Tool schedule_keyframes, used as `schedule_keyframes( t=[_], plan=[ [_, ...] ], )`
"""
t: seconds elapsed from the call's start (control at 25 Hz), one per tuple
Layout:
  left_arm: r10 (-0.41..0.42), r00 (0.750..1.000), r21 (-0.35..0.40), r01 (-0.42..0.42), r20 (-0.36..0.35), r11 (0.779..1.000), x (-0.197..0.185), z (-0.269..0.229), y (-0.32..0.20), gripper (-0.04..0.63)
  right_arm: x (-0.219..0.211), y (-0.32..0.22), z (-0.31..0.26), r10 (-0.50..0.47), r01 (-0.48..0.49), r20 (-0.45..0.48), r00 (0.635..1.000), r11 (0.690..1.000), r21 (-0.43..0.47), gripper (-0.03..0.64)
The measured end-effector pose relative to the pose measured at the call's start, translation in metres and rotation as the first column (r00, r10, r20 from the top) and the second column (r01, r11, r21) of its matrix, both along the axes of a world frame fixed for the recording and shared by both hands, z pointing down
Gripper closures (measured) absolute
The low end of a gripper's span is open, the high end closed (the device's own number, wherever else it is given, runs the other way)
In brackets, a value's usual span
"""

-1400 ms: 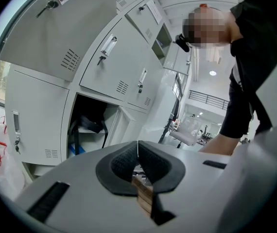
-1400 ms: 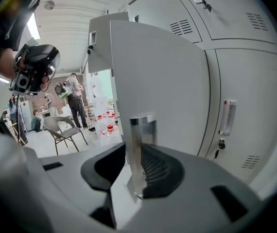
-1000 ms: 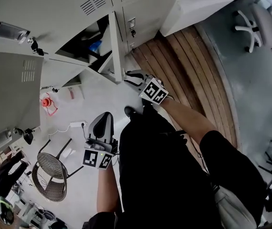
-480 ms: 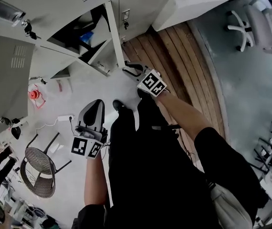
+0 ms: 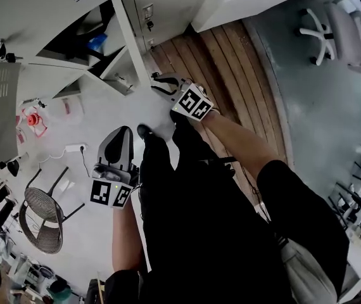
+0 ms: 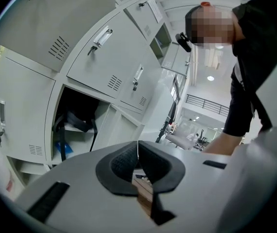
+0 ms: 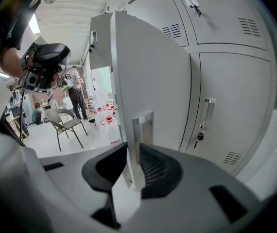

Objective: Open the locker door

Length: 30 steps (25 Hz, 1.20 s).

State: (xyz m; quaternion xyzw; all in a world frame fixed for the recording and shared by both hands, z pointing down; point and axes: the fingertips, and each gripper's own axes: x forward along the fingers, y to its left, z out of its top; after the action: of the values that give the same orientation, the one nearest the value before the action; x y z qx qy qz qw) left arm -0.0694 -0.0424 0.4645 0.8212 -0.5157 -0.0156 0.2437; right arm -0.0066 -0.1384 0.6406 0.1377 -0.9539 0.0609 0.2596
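Observation:
The grey locker door stands swung out from the open locker, which holds a blue thing and a dark bag. My right gripper is at the door's free edge. In the right gripper view the door and its metal handle fill the gap of the right gripper. Its jaws have just been closing and the pads sit against the door's edge. My left gripper hangs lower by the person's leg. Its pads meet at the tip with nothing between them.
More shut lockers line the wall. A wire chair, a red object and a power strip lie on the grey floor at left. Wooden flooring and an office chair lie to the right.
The lockers and the open door have slid toward the upper left of the head view. The right gripper has stayed at the door's edge. The left gripper has shifted a little beside the leg.

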Motion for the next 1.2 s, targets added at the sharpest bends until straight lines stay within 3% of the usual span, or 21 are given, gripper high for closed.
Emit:
schedule_keyframes(
  t=[0.28,0.92,1.2],
  plan=[
    [-0.006,1.0,-0.024,0.006,0.005,1.0,0.023,0.002,0.007,0.577,0.021,-0.006,0.003,0.013,-0.012,0.018,1.0,1.0,-0.024,0.529],
    [-0.01,1.0,-0.015,0.011,0.013,1.0,0.057,-0.002,-0.013,0.577,0.065,-0.03,-0.001,-0.033,0.035,-0.048,0.998,0.998,0.045,0.541],
    [-0.002,1.0,-0.011,0.002,0.021,1.0,0.068,-0.005,-0.02,0.577,0.085,-0.043,0.002,0.016,-0.014,-0.046,0.999,0.999,0.028,0.541]
  ],
)
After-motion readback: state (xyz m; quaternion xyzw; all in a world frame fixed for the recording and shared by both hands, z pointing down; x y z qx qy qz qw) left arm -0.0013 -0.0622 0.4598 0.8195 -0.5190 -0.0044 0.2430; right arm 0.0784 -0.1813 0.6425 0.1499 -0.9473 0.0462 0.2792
